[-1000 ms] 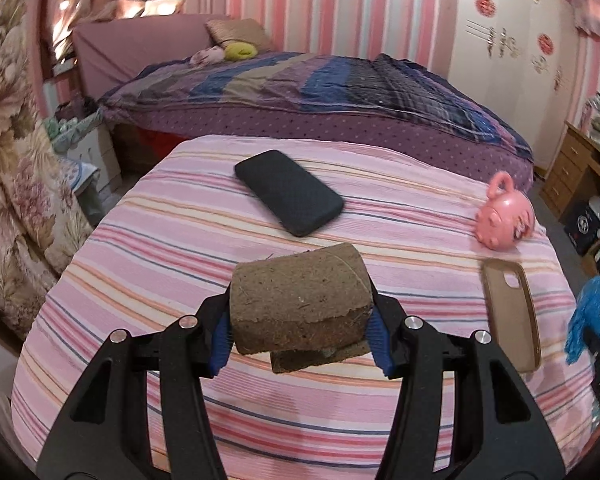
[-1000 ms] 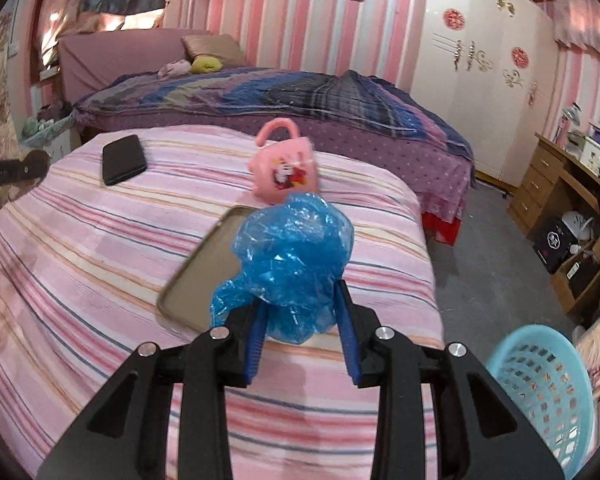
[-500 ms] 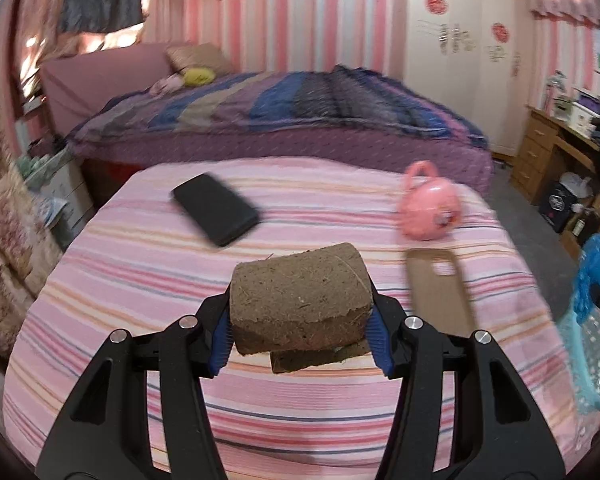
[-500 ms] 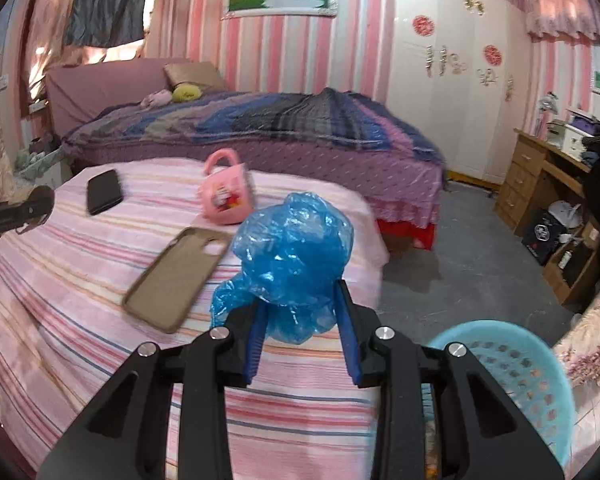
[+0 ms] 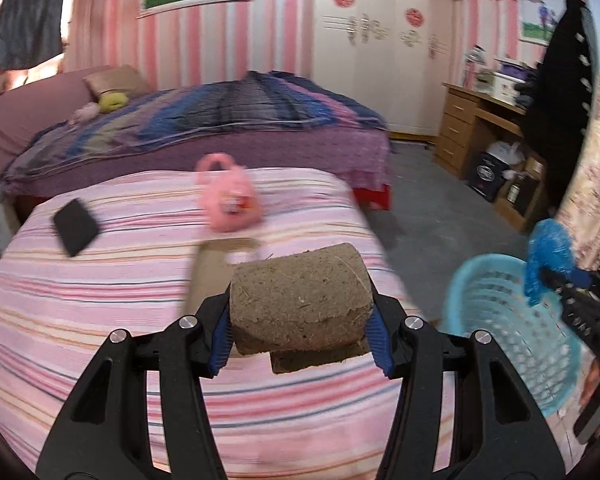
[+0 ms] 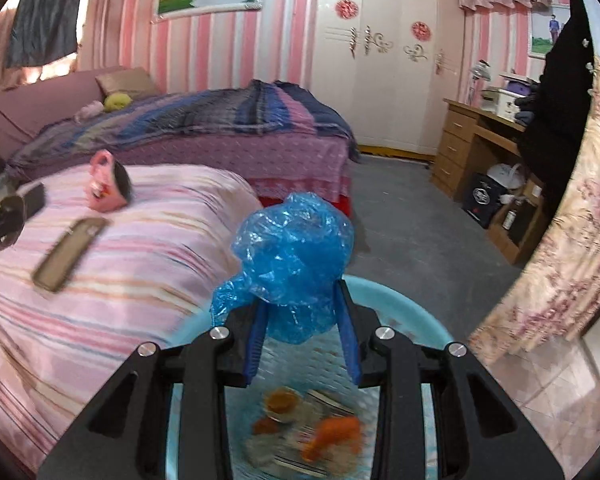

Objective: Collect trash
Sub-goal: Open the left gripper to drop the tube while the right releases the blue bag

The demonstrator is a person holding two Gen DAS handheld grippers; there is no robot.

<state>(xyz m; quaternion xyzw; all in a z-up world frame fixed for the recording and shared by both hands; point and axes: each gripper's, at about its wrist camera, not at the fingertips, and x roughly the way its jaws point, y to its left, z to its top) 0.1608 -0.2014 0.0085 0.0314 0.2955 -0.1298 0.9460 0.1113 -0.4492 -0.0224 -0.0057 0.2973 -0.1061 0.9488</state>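
My left gripper [image 5: 300, 316] is shut on a brown fibrous block [image 5: 300, 300] and holds it above the pink striped bed [image 5: 100, 300], near its right side. My right gripper [image 6: 302, 312] is shut on a crumpled blue plastic bag [image 6: 296, 256] and holds it right above the light blue trash basket [image 6: 400, 308], which has orange peel and paper scraps [image 6: 312, 432] inside. In the left wrist view the basket [image 5: 512, 328] stands on the floor to the right of the bed, with the blue bag [image 5: 548, 256] and the right gripper [image 5: 576, 292] over its rim.
On the striped bed lie a black phone [image 5: 75, 226], a pink toy bag [image 5: 230, 200] and a tan phone case [image 5: 216, 268]. A second bed with a purple cover [image 6: 220, 128] stands behind. A wooden desk [image 6: 484, 152] and a floral curtain [image 6: 572, 240] are at the right.
Both grippers have swung right, away from the striped bed. The right gripper with the blue bag has moved over the trash basket. The left gripper still holds the block.
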